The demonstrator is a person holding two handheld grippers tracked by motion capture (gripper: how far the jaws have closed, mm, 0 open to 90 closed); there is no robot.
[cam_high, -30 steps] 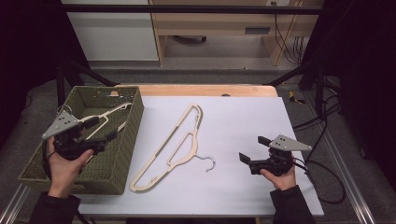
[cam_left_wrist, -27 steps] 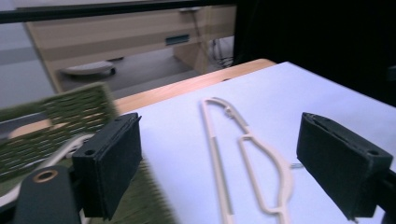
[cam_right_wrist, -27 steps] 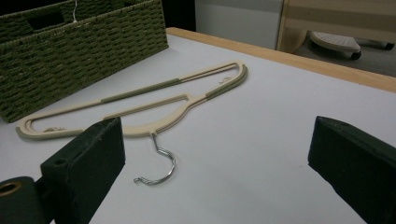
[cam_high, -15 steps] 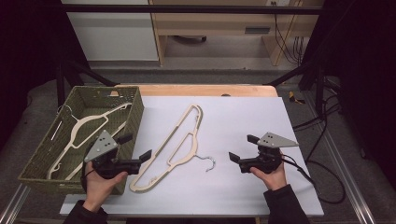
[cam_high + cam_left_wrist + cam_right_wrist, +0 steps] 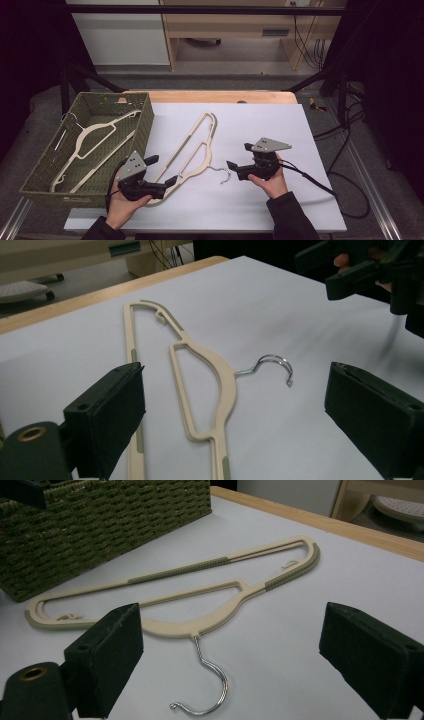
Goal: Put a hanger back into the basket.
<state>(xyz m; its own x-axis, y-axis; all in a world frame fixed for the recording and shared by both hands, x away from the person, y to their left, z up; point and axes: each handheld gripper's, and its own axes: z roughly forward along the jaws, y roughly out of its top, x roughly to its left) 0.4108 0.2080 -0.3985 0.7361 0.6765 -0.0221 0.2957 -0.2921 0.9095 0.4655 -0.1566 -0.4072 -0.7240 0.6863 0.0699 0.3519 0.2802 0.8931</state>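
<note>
Both grippers are wide open and hold nothing: the left gripper (image 5: 161, 171) sits by the low end of the cream hanger (image 5: 192, 150), and the right gripper (image 5: 239, 156) faces its metal hook (image 5: 221, 173). That hanger lies flat on the white table (image 5: 260, 125), slanting up and away beside the green basket (image 5: 142, 130). Its left jaws have just been opening and its right jaws closing a little, with lots of free room around.

Lab-style recording bench

A white-topped table (image 5: 310, 130) stands in a dark metal frame (image 5: 200, 9), cables (image 5: 350, 175) trail off it, and what looks like plain wooden furniture (image 5: 225, 30) stands behind.
</note>
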